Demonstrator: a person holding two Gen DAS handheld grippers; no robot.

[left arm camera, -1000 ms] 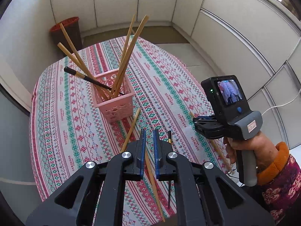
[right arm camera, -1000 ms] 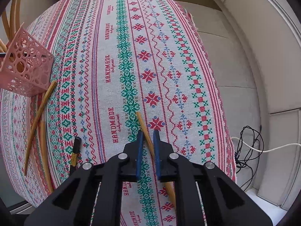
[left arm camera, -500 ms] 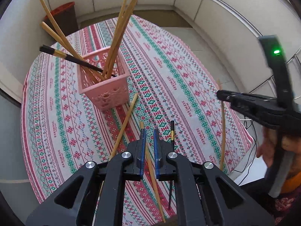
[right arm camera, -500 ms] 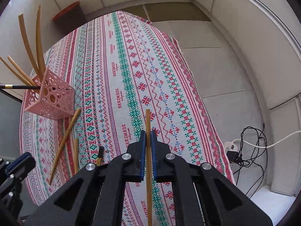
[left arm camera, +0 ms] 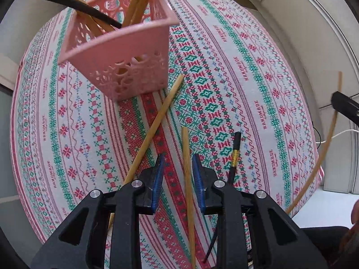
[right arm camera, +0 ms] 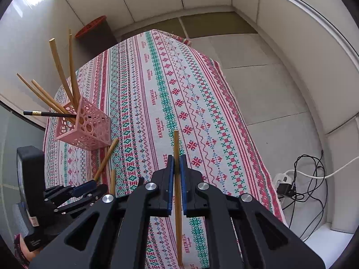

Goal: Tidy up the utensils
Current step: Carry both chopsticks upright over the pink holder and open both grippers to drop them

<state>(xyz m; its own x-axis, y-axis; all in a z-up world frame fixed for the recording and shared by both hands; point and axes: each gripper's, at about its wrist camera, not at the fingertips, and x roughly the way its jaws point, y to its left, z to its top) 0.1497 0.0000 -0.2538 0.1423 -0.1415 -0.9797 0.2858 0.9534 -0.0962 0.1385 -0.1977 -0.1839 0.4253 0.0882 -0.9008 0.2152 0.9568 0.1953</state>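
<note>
A pink perforated basket [left arm camera: 125,67] [right arm camera: 89,130] stands on the patterned tablecloth [left arm camera: 224,67] and holds several wooden chopsticks and one black chopstick. My left gripper [left arm camera: 177,168] is open, low over the cloth, with a wooden chopstick [left arm camera: 187,179] lying between its jaws. A second wooden chopstick [left arm camera: 157,123] lies to its left and a black chopstick with a gold band [left arm camera: 233,157] to its right. My right gripper [right arm camera: 177,168] is shut on a wooden chopstick [right arm camera: 176,148], held above the table; that stick also shows in the left wrist view [left arm camera: 323,148].
The table edge drops to a tiled floor on the right. A white power strip and black cables [right arm camera: 298,179] lie on the floor. A dark bin with a red rim [right arm camera: 94,31] stands by the far wall. The left gripper also shows in the right wrist view [right arm camera: 85,190].
My left gripper has dropped lower and closer to the basket and its jaws have opened around the lying chopstick. My right gripper has closed on its chopstick and lifted it off the cloth.
</note>
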